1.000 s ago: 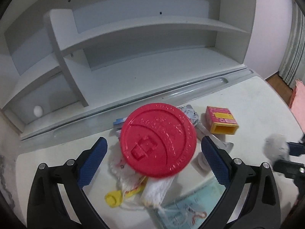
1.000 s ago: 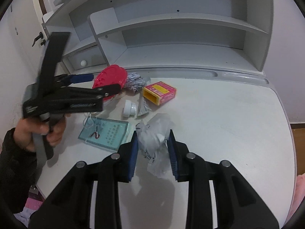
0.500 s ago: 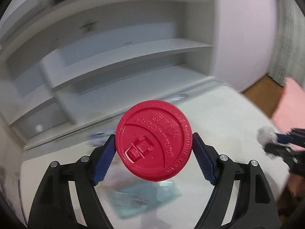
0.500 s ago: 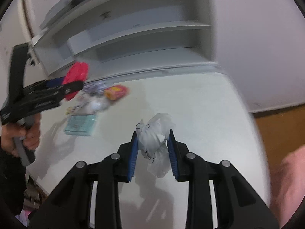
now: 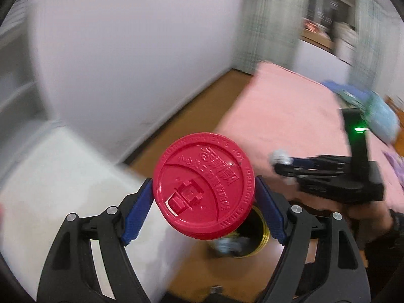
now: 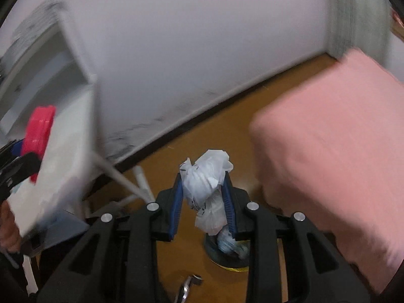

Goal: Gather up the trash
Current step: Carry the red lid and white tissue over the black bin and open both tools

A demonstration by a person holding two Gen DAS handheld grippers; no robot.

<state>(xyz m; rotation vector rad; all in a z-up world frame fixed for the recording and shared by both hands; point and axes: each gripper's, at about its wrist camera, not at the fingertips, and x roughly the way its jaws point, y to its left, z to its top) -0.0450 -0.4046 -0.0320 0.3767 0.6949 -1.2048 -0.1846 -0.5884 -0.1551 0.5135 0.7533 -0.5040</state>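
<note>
My left gripper [image 5: 204, 199] is shut on a round red plastic cup lid [image 5: 202, 184] and holds it in the air past the white table's edge [image 5: 75, 189]. Below it on the wooden floor stands a round bin [image 5: 247, 237] with a gold rim and some trash inside. My right gripper [image 6: 204, 192] is shut on a crumpled white plastic wrapper [image 6: 207, 181], held above the same bin [image 6: 227, 250]. The right gripper also shows in the left wrist view [image 5: 285, 164], and the lid in the right wrist view [image 6: 38, 128].
A pink bed [image 6: 328, 139] fills the right side, close to the bin. The white wall [image 5: 126, 50] and dark baseboard run behind. White table legs [image 6: 121, 176] stand left of the bin. Both views are motion-blurred.
Both grippers have swung right, away from the table and shelves, out over the floor and bin. The lid and the wrapper stay gripped.
</note>
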